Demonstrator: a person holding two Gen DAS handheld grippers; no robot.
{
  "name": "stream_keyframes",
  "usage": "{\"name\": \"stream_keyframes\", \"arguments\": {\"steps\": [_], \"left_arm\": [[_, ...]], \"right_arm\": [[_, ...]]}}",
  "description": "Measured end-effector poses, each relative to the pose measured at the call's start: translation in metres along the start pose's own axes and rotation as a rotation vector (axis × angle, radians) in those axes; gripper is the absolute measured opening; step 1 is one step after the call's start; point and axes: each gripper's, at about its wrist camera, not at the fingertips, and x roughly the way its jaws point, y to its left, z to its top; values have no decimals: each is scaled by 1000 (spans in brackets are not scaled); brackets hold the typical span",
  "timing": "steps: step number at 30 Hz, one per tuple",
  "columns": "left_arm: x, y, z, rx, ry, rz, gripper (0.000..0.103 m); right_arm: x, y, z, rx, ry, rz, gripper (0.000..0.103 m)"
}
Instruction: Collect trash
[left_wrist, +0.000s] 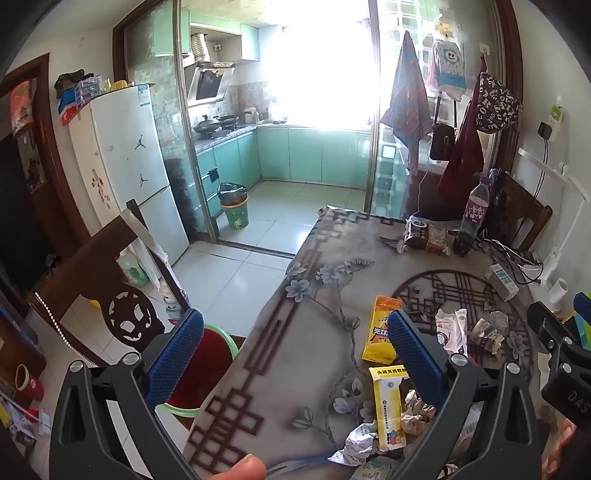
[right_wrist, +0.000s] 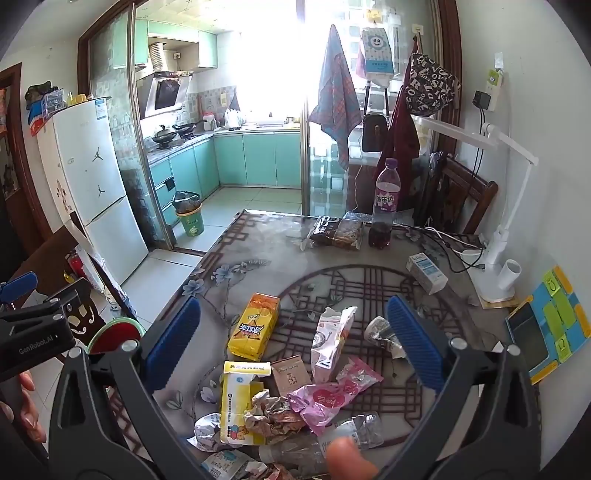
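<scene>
Trash is piled on the near half of the surface (right_wrist: 258, 251), which has a grey flowery cover with a dark lattice print. Pretty colourful mess: one orange-yellow drink carton (right_wrist: 254, 326) lying flat, one yellow-and-white torn box (right_wrist: 240, 402) just in front of it, one small brown card box (right_wrist: 291, 374), one white-and-pink pouch (right_wrist: 330, 343), one pink plastic wrapper (right_wrist: 328, 397), a ball of crumpled brownish paper (right_wrist: 273, 413) touching the yellow box, and one crushed clear bottle (right_wrist: 332, 439) at the near edge. There's also a scrunched clear wrapper (right_wrist: 380, 330) by the right finger, hard to say what it was.

Further back, well apart from the pile: one dark snack bag (right_wrist: 338, 230), one purple-label soda bottle (right_wrist: 384, 206) standing upright beside it, and one small white carton (right_wrist: 426, 273).

Left hand-held gripper (left_wrist: 295, 354) is spread wide with nothing in it, hovering over the surface's left edge. Right hand-held gripper (right_wrist: 293, 339) is the same, wide apart and empty, hanging right above the pile.

Green bin (right_wrist: 190, 218) sits on the kitchen floor.
</scene>
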Motion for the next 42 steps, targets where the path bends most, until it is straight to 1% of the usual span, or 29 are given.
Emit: {"name": "stream_keyframes", "arguments": {"steps": [5,13,19,29,42], "left_arm": [[0,2,-3,-5,4,8,96],[-4,6,-1,-12,-12,18,96],[-7,7,-1,-11,-21,2,96],[-7,7,-1,-2,-23,4,96],[-7,6,1,5,-23,12,96]], "right_arm": [[-1,4,0,-21,-3,-6,100],[-4,6,-4,-25,-18,-6,100],[-6,6,-5,-28,-21,-17,100],[-9,6,-4,-36,-28,-23,100],[-3,8,-7,-44,-9,-32,100]]}}
